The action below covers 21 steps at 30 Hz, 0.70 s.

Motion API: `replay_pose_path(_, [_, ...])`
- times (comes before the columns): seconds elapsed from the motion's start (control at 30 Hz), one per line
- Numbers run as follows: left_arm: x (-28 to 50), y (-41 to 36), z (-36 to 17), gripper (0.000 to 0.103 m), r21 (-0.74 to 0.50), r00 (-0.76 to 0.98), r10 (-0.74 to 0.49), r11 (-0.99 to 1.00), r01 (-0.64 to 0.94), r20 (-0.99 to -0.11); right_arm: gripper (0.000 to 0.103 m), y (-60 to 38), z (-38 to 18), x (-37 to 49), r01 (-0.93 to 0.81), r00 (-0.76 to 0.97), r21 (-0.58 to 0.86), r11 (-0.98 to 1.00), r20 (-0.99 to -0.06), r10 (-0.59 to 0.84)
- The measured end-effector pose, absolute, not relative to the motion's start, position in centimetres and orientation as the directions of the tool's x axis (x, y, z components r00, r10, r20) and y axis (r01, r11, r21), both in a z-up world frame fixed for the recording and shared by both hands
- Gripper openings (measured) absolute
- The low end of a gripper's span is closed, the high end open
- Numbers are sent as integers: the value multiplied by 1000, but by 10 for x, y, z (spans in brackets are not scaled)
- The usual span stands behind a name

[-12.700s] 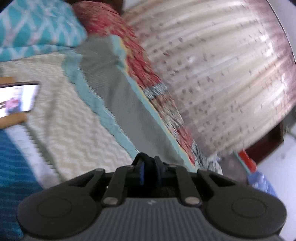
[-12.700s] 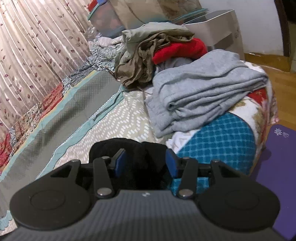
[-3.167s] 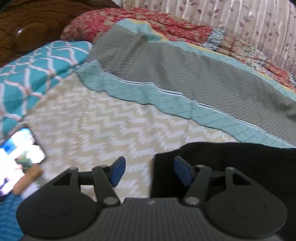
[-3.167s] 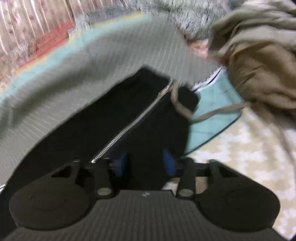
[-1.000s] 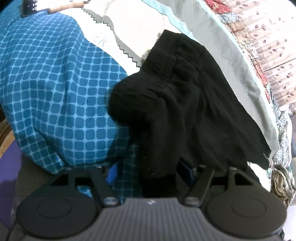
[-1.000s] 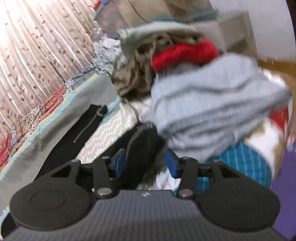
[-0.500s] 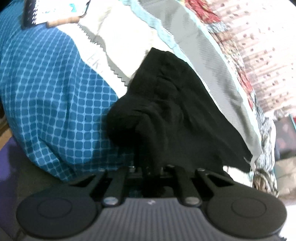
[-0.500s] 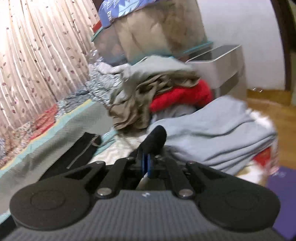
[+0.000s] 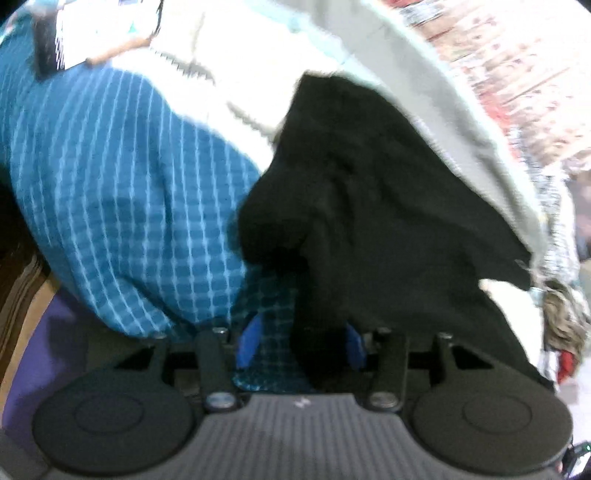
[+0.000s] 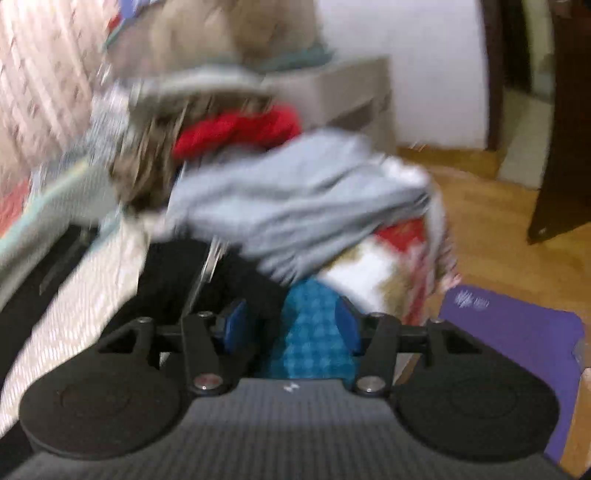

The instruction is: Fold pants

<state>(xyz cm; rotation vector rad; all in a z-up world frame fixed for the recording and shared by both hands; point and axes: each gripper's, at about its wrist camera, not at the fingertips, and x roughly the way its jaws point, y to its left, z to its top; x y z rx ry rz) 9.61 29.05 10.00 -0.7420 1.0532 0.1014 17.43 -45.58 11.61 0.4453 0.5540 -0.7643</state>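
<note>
The left gripper (image 9: 301, 341) points steeply down at the near edge of the bed, its jaws opening with the blue pads (image 9: 248, 339) apart. A hanging fold of the black pants (image 9: 388, 206) lies between them, against the right pad and clear of the left one, so the cloth is not pinched. From there the pants run up and away across the bed, a rounded bunch of them bulging over the blue checked cover (image 9: 122, 206) that drapes the bed's edge. Past the pants lie a pale zigzag sheet (image 9: 236, 74) and a grey blanket (image 9: 436, 88), and a phone (image 9: 92, 29) rests near the far left corner. The right gripper (image 10: 290, 325) tilts down less steeply over the same bed edge, its jaws also opening, pads (image 10: 345, 321) well apart. Between them shows only the blue checked cover (image 10: 314, 332); the pants (image 10: 177, 273) lie just beside the left pad, with a pale zip line running along them, though blur hides whether cloth and pad touch. Beyond sits a folded grey garment (image 10: 303, 206), then a heap of clothes with a red piece (image 10: 236, 129) in it. A purple mat (image 10: 517, 339) lies on the wooden floor (image 10: 498, 221) to the right.
</note>
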Motion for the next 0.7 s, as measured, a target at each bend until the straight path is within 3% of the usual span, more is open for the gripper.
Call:
replay_pose_path(0.1, [94,314,131,50,-479,608,-171,787,-389,-775,55,-447,133,161,754,610,180,631,-549,-572])
replay_pose_path(0.23, [141,332,155,53,-333,673,7,866,-374,-739,56,-430,141,179,707,656,182,684,-530,-537])
replay_pose_path(0.33, [202,324,160,66,-194,721,66,943,-271,-690,56,-409,134,205,650,687,198,734,-565,-456])
replay_pose_path(0.37, [222,319,158,77,-136,728,82,962,-236,-681,56,-401,131,213,631,692,196,751,-579,-431])
replay_pose_path(0.4, [242,313,153,81,-76,735,99,977,-201,-671,56,-392,127,221,611,697,193,768,-590,-406])
replay_pose_path(0.47, [282,299,142,82,17,741,105,992,-126,-663,56,-372,122,234,564,707,178,806,-610,-360])
replay_pose_path(0.6, [339,268,107,95,87,716,60,996,1,-696,56,-341,127,268,463,726,143,875,-627,-282])
replay_pose_path(0.63, [348,259,96,95,116,703,62,993,29,-708,56,-337,132,281,435,733,141,889,-630,-259])
replay_pose_path(0.67, [354,251,87,82,142,690,65,988,55,-721,56,-334,135,295,413,737,141,900,-633,-239])
replay_pose_path(0.7, [360,245,75,41,169,670,66,982,89,-740,56,-331,139,311,394,739,146,907,-637,-219])
